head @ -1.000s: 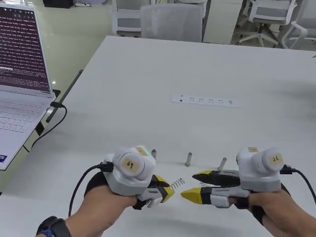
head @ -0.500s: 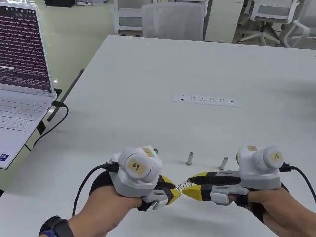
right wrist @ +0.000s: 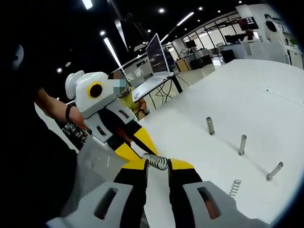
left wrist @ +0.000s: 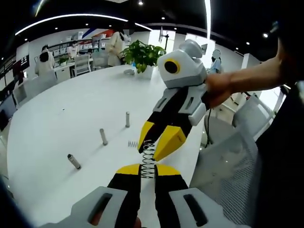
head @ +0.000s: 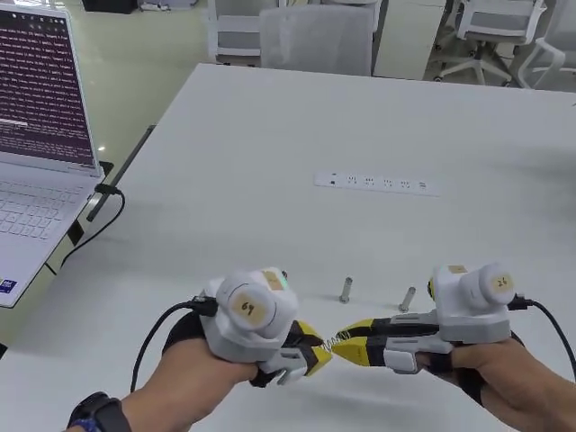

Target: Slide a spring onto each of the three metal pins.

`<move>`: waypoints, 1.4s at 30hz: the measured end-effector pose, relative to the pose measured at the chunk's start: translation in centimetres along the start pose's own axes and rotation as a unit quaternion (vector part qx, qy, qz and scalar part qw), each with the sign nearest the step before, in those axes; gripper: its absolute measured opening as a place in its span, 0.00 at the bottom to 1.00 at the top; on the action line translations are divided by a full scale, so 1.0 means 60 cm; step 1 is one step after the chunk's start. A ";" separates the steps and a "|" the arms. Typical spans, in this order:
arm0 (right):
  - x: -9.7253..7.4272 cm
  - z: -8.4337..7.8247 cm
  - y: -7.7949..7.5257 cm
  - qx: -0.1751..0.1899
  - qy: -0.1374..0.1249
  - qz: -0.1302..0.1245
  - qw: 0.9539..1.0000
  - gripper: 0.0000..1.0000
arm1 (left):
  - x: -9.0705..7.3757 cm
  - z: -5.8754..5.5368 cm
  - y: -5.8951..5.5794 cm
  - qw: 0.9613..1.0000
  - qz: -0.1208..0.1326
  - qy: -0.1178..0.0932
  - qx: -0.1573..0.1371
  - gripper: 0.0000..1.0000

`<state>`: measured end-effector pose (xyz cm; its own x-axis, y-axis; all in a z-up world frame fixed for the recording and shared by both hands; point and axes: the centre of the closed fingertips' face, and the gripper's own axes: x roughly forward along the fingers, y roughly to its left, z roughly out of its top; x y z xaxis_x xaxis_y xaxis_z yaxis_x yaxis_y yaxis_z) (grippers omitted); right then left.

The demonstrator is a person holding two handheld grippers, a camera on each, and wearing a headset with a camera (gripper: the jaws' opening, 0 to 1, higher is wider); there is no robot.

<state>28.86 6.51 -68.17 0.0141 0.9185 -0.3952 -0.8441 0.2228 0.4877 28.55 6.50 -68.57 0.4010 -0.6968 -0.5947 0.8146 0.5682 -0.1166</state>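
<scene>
A small steel spring [head: 335, 339] hangs in the air between my two grippers. My left gripper [head: 317, 353] is shut on one end of the spring [left wrist: 148, 160], which rises from its yellow tips [left wrist: 147, 169]. My right gripper [head: 347, 330] has closed on the other end; the spring [right wrist: 156, 161] lies across its tips [right wrist: 158, 165]. Three metal pins stand on the white table: one [right wrist: 209, 126] looks ribbed, as if it carries a spring, and two [right wrist: 242, 145] [right wrist: 274, 171] are bare. A loose spring [right wrist: 234, 187] lies near them.
A white power strip [head: 376, 184] lies across the middle of the table [head: 270, 144]. An open laptop [head: 36, 135] with its cable [head: 99, 202] sits at the left edge. Office chairs stand beyond the far edge.
My right gripper has moved left to the spring held by the left gripper, and its jaws have gone from open to shut on the spring's free end.
</scene>
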 end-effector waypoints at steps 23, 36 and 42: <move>0.000 -0.003 0.029 0.002 0.023 0.045 0.999 0.09 | 0.002 0.000 -0.018 0.998 -0.027 -0.016 0.049 0.02; 0.000 0.000 0.024 -0.014 0.042 0.030 0.999 0.08 | 0.008 0.002 -0.013 0.998 -0.019 -0.026 0.045 0.03; -0.002 0.002 0.022 -0.032 0.056 0.021 0.998 0.08 | 0.014 0.004 -0.010 0.999 -0.016 -0.029 0.043 0.03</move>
<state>27.82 6.75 -67.39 -0.0789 0.8831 -0.4626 -0.8748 0.1611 0.4569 28.48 5.46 -68.82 0.3955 -0.7392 -0.5451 0.8591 0.5076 -0.0651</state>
